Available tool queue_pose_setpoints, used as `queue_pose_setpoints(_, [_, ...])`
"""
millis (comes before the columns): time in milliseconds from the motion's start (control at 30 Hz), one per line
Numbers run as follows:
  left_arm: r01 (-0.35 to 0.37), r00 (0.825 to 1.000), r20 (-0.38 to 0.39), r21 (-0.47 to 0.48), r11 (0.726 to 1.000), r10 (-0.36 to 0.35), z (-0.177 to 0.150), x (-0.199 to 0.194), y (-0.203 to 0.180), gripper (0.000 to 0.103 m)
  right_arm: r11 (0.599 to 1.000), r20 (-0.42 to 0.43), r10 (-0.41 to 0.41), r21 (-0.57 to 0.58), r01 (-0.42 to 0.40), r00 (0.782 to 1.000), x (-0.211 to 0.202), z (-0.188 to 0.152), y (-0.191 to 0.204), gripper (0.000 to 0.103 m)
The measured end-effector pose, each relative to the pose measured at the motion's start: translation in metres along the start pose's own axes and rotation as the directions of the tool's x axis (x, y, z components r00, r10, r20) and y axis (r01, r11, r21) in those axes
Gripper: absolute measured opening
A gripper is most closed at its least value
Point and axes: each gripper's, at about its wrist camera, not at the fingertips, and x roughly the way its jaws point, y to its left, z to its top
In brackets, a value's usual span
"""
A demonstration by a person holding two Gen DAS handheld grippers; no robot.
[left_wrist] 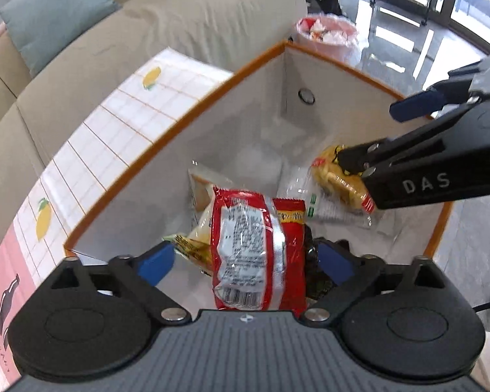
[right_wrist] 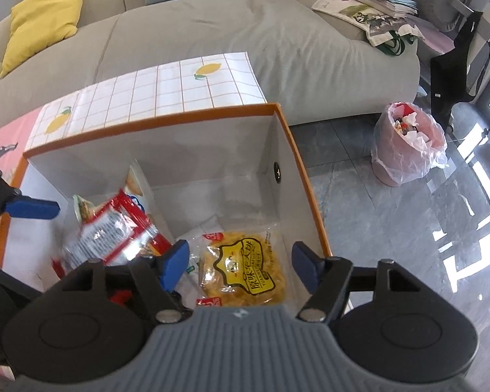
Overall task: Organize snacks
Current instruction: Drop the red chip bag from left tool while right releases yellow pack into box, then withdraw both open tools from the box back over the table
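A white storage box with an orange rim (left_wrist: pixel 179 132) (right_wrist: pixel 147 118) holds several snack packets. A red packet (left_wrist: pixel 245 245) (right_wrist: pixel 114 232) stands tilted in it, between the wide-apart blue pads of my left gripper (left_wrist: pixel 246 263), which do not touch it; a pale packet (left_wrist: pixel 201 192) leans behind it. A yellow noodle packet (left_wrist: pixel 336 179) (right_wrist: pixel 241 268) lies on the box floor under my right gripper (right_wrist: pixel 240 264), which is open above it with its pads clear of the wrapper. The right gripper (left_wrist: pixel 375 134) reaches in from the right. One left finger (right_wrist: pixel 32 209) shows at the left edge.
The box stands on a lemon-print tablecloth (left_wrist: pixel 114 124) (right_wrist: pixel 147 94) in front of a beige sofa (right_wrist: pixel 245 39) with cushions. A pink-lined waste bin (left_wrist: pixel 326 32) (right_wrist: pixel 408 143) stands on the glossy floor to the right. Magazines (right_wrist: pixel 369 3) lie on the sofa end.
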Motion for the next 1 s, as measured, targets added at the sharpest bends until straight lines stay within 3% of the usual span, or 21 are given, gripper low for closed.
queue_pose_setpoints(267, [0.008,0.993,0.117,-0.064,0.998,0.0,-0.004,-0.038,0.015,0.103,0.998,0.059,0.008,0.063,-0.012,0.998,-0.027,-0.002,0.0,0.076])
queue_pose_setpoints(367, [0.026,0.977,0.213,-0.094,0.995,-0.005,-0.015,-0.061,0.022,0.103,0.992,0.099,0.021,0.125,-0.034,0.995,-0.042,-0.008,-0.002,0.08])
queue_pose_setpoints(633, [0.014,0.927,0.369,-0.203,0.979,0.064,-0.05,-0.119,0.039,0.103,0.971,0.224,0.052,0.218,-0.102,0.973,-0.082,-0.035,0.027,0.086])
queue_pose_setpoints(833, [0.018,0.895,0.431,-0.287,0.958,0.112,-0.083,-0.148,0.057,0.103,0.967,0.308,0.039,0.228,-0.113,0.951,-0.101,-0.063,0.069,0.09])
queue_pose_setpoints(1000, [0.026,0.895,0.425,-0.358,0.933,0.138,-0.116,-0.155,0.077,0.103,0.969,0.353,0.027,0.22,-0.111,0.935,-0.111,-0.087,0.108,0.09])
